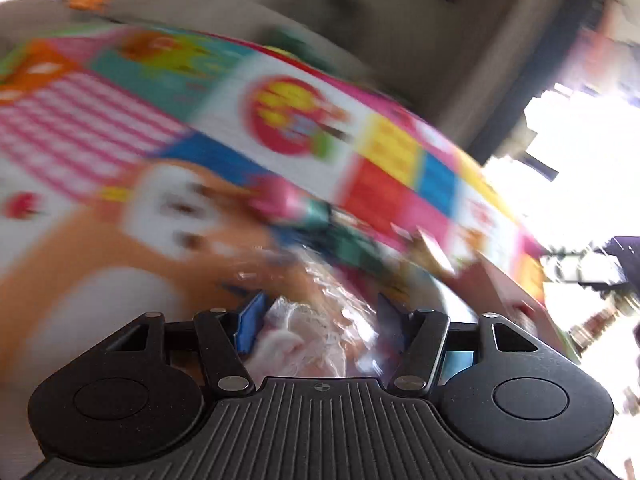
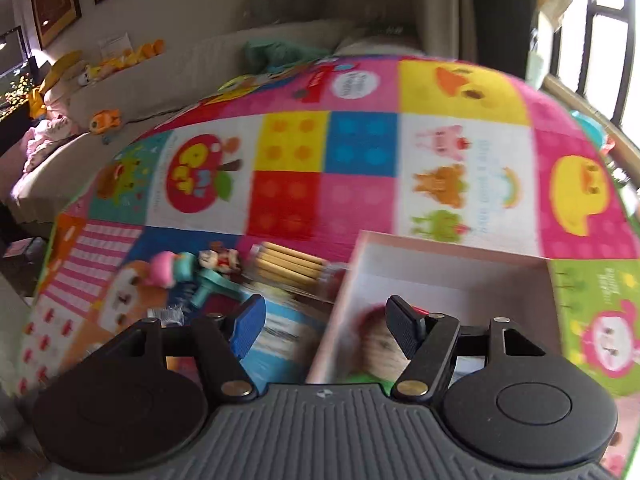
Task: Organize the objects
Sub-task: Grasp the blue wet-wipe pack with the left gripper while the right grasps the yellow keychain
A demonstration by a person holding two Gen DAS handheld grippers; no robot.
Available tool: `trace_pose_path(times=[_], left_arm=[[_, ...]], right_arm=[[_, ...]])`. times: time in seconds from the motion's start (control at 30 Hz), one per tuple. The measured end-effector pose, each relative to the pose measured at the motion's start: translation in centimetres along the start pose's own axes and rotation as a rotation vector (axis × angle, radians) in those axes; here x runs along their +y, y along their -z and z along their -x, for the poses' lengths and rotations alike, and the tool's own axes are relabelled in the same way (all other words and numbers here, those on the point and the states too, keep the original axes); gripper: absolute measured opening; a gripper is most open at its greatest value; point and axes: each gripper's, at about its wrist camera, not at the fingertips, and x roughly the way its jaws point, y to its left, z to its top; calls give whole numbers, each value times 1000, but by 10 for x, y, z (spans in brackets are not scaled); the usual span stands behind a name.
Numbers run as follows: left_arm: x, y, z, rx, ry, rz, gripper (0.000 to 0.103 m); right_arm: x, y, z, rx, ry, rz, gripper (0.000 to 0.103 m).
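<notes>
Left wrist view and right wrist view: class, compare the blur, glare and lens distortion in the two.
Left wrist view: heavy motion smear across the play mat, blown-out white glare at the window. Right wrist view: sharper, mat squares readable, blur mainly near the box. Both: fisheye bends the mat into a dome.

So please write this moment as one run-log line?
left gripper: shut on plastic bag | right gripper: open, empty, over box | pencils: on mat
</notes>
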Motion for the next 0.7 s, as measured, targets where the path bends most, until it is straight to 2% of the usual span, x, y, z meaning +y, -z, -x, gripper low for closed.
trace_pose_path(times=[0.03,0.1,0.13,0.2,0.27,0.33,0.4,0.5,0.53,0.7], left_arm=[[-2,5,-1,-13,27,-21,64],[-3,16,2,-58,22,-46,64],[-1,16,3,-65,20,-30,64],[4,15,10,-126,20,1,64],[10,14,13,-149,6,33,64],[16,10,13,-161,-8,70,64],[24,6,15,-176,-28,112,64],[39,2,14,-156,-33,205,64],[42,1,13,-146,-29,228,64],[43,2,13,-147,-25,217,64]], right_arm=[[12,-11,-15,21,-6,-8,67],[32,-29,-50,67,1,-29,70],[41,-37,-69,87,15,-32,73],[54,-47,-108,103,67,-24,73],[58,-54,-141,122,119,-18,73],[55,-60,-170,161,156,-28,60],[52,-61,-189,204,163,-27,52],[49,-52,-198,270,122,-21,42],[49,-48,-197,291,100,-34,42],[52,-21,-163,344,-19,-35,41]])
